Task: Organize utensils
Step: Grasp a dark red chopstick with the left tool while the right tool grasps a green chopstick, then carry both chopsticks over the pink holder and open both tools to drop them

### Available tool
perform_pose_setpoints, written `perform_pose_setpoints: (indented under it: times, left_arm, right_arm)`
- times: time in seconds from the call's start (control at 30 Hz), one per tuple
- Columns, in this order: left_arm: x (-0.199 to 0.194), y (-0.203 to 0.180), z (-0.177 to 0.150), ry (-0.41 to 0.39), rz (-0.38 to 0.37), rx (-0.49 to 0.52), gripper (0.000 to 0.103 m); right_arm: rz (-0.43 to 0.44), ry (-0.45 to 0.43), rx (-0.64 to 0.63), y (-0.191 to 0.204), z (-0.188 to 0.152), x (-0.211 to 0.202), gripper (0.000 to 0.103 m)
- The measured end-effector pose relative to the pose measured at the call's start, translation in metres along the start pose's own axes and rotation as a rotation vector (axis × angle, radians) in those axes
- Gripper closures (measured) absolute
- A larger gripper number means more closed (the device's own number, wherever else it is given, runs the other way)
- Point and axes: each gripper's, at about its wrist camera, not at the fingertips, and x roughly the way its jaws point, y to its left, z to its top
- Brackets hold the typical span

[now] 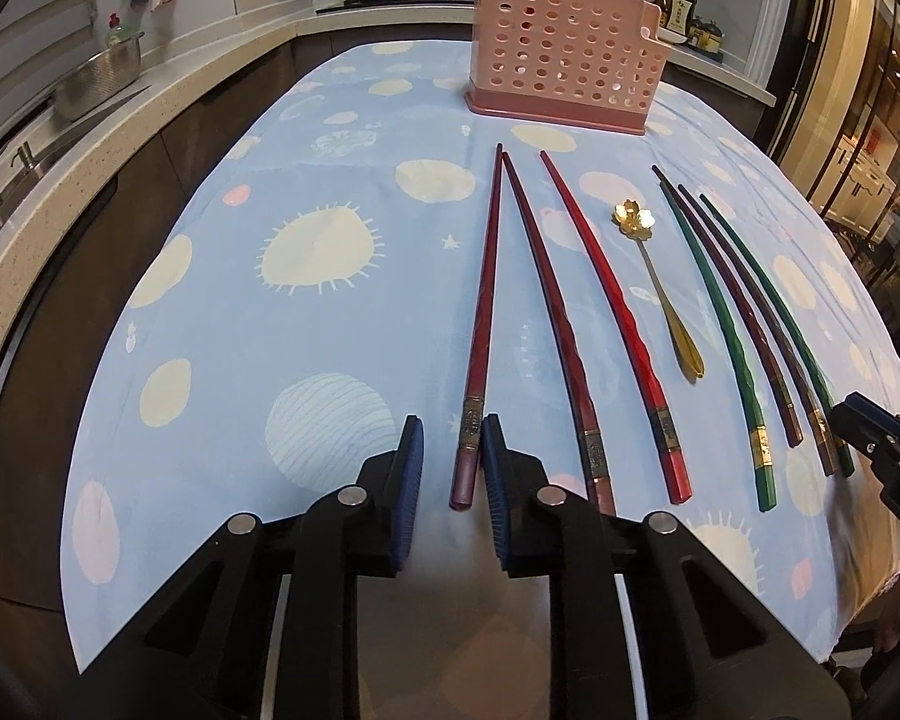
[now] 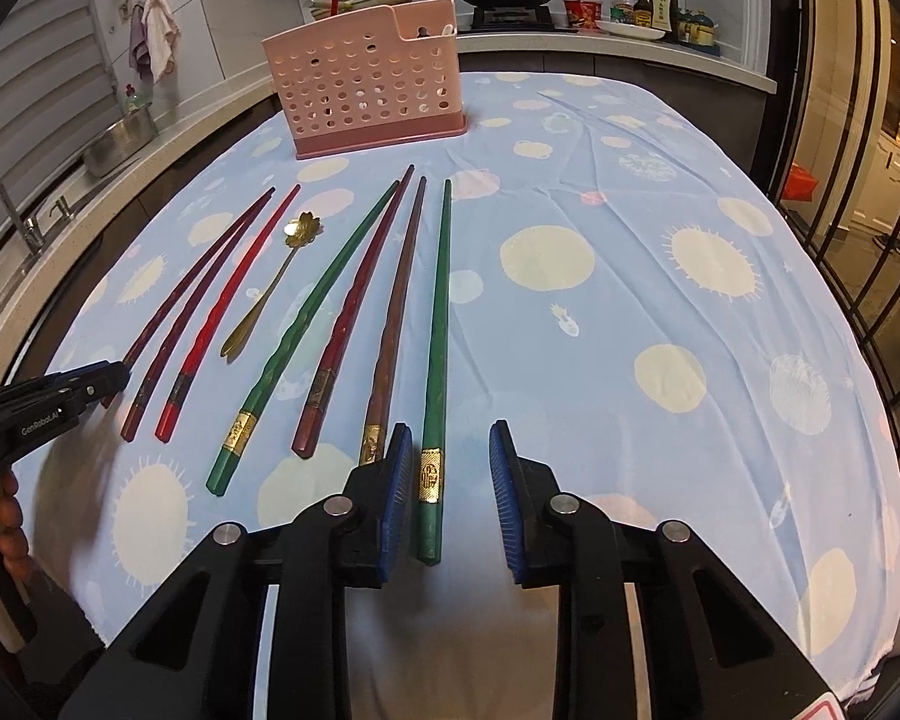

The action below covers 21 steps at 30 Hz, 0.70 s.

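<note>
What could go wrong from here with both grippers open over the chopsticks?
1. The left hand-held gripper straddles the leftmost dark red chopstick, whose tip touches its neighbour; closing may drag both.
2. The right hand-held gripper has the green chopstick off-centre, near one pad; it may pivot.

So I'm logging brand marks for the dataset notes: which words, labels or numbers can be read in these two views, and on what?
"GenRoboAI": white print on the side of the left tongs.
"DAS": white letters on the right tongs, cut off by the frame edge.
Gold bands on the chopsticks: embossed emblem, not readable.
Sauce bottles and red cups on the counter: labels too small to read.
</note>
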Motion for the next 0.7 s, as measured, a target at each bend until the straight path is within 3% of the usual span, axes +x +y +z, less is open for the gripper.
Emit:
perform_pose_setpoints:
  times: [0.3, 0.37, 0.7]
  left_arm:
    - [-0.0005, -0.0010, -0.0012, 0.000, -0.019, -0.002, 0.090]
    - [-0.0005, -0.0010, -0.0012, 0.001, -0.025, -0.004, 0.092]
    - [-0.0015, 0.0011, -0.0003, 0.014, -0.070, -0.031, 0.095]
  right_arm:
    - [-0.008, -0.003, -0.013, 0.0003, -0.0034, 0.0027, 0.090]
    - [-0.009, -0.003, -0.015, 0.0003, -0.0038, 0.0025, 0.096]
    - [-0.008, -0.010, -0.010, -0.0011, -0.0037, -0.0005, 0.096]
